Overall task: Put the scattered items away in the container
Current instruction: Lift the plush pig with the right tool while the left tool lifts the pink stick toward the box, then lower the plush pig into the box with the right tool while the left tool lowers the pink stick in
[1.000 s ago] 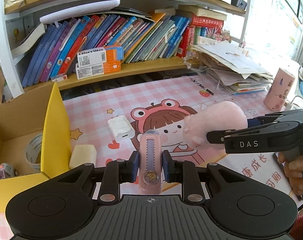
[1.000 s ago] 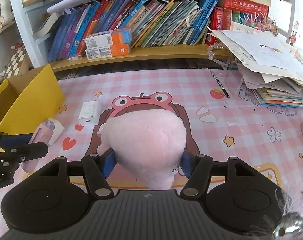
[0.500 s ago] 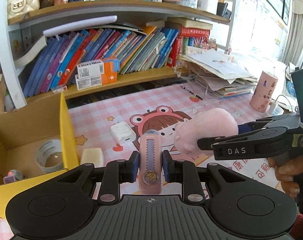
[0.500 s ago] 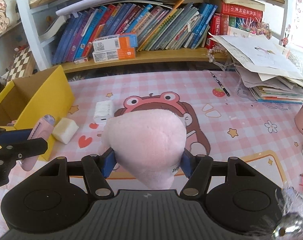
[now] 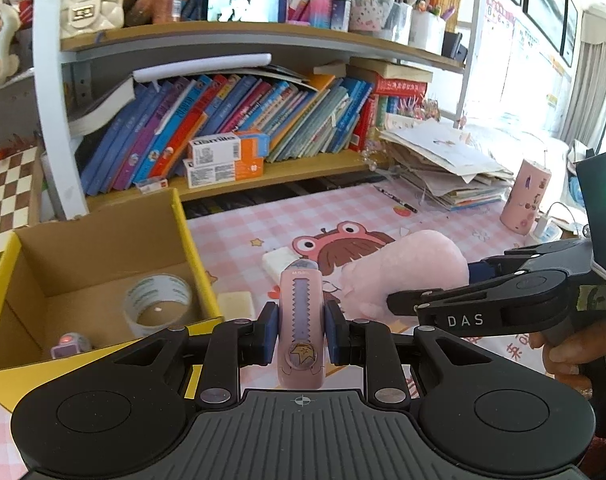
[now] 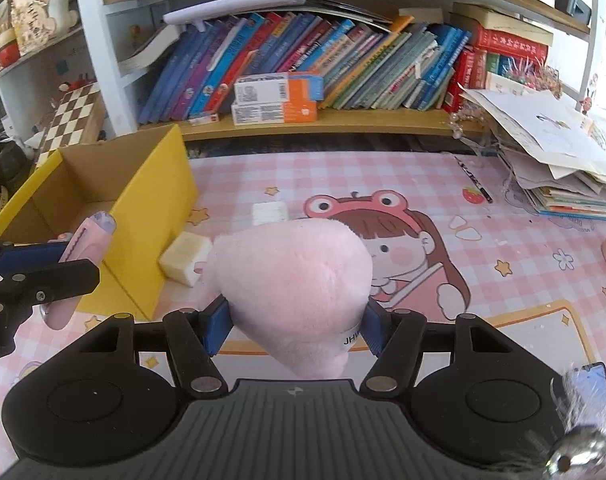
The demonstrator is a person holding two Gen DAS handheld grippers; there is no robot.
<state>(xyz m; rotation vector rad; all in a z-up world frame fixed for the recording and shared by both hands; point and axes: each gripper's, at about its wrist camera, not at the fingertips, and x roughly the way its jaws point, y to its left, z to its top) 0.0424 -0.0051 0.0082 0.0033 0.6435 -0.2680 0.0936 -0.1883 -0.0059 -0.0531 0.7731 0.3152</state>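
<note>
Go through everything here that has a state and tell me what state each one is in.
left gripper: shut on pink utility knife
right gripper: shut on pink plush toy
yellow cardboard box: open
tape roll: inside box
white sponge block: on mat
white charger: on mat

Right gripper (image 6: 295, 326): clamped on pink plush toy (image 6: 291, 284) (white tag showing)
Yellow cardboard box (image 6: 143, 208): left
White eraser block (image 6: 185, 258): beside box
</note>
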